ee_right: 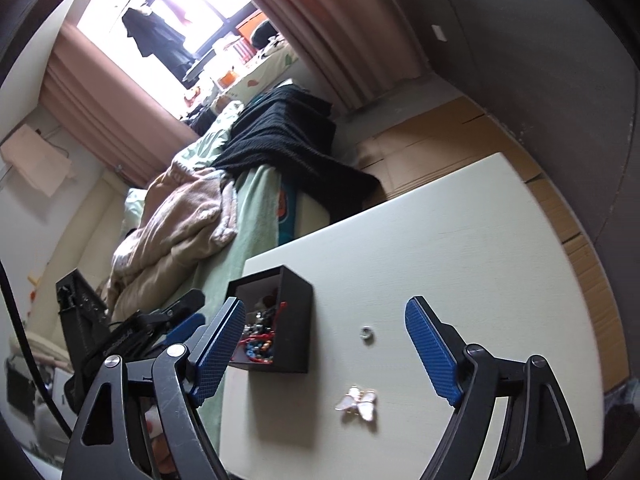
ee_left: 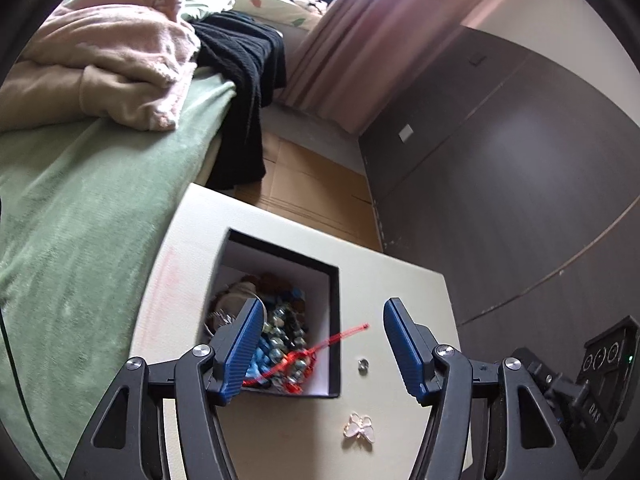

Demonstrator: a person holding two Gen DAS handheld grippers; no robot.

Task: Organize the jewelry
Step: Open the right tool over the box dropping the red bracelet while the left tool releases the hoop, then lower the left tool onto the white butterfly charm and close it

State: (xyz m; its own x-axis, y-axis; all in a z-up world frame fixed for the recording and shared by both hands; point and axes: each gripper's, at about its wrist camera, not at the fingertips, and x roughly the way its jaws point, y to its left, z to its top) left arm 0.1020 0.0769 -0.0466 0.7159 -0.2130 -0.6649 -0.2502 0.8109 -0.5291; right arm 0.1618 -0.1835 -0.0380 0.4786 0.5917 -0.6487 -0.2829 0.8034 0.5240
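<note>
A black box (ee_left: 335, 320) with a white inside stands on the white table (ee_left: 400, 280) and holds several beaded bracelets (ee_left: 280, 336). A red cord (ee_left: 344, 334) trails over its right wall. A white butterfly clip (ee_left: 360, 429) and a small silver ring (ee_left: 363, 365) lie on the table right of the box. My left gripper (ee_left: 320, 346) is open and empty above the box's near right part. In the right wrist view the box (ee_right: 296, 320), ring (ee_right: 365, 333) and butterfly clip (ee_right: 357, 398) show; my right gripper (ee_right: 330, 350) is open and empty above them.
A bed with a green blanket (ee_left: 80, 220), pink bedding (ee_left: 112, 48) and a black knit throw (ee_left: 244, 80) lies left of the table. Cardboard (ee_left: 312, 184) covers the floor beyond. A dark cabinet (ee_left: 520, 180) stands to the right. The left gripper body (ee_right: 120, 340) shows beside the box.
</note>
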